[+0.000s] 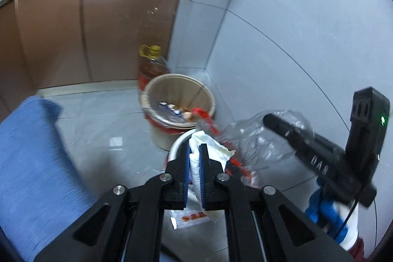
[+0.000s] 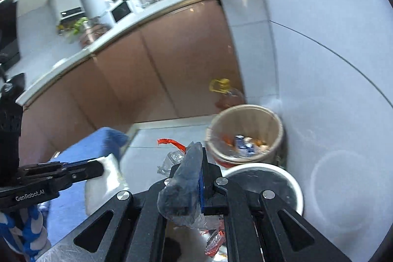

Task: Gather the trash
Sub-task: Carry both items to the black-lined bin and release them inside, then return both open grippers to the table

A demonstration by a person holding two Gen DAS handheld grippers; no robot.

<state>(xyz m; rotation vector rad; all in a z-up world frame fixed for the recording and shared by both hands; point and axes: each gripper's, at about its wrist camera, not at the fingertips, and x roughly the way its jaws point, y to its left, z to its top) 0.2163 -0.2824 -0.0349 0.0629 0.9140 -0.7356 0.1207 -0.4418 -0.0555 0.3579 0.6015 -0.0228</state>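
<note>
My left gripper [image 1: 194, 151] is shut on a crumpled white paper towel [image 1: 211, 149] and holds it above the floor; it also shows in the right wrist view [image 2: 98, 170]. My right gripper [image 2: 195, 151] is shut on a clear plastic wrapper with red print [image 2: 183, 188]; the gripper [image 1: 267, 118] and the wrapper [image 1: 260, 139] also show in the left wrist view. A beige trash bin [image 1: 178, 87] with several scraps inside stands in the floor corner ahead, also seen in the right wrist view [image 2: 245, 114].
A white-rimmed bin [image 2: 292, 181] stands just below the grippers, nearer than the beige bin. An oil bottle [image 1: 152, 63] stands behind the beige bin. Brown cabinets [image 1: 98, 28] are on the left, a grey tiled wall [image 1: 294, 28] on the right. Blue fabric [image 1: 29, 151] lies at left.
</note>
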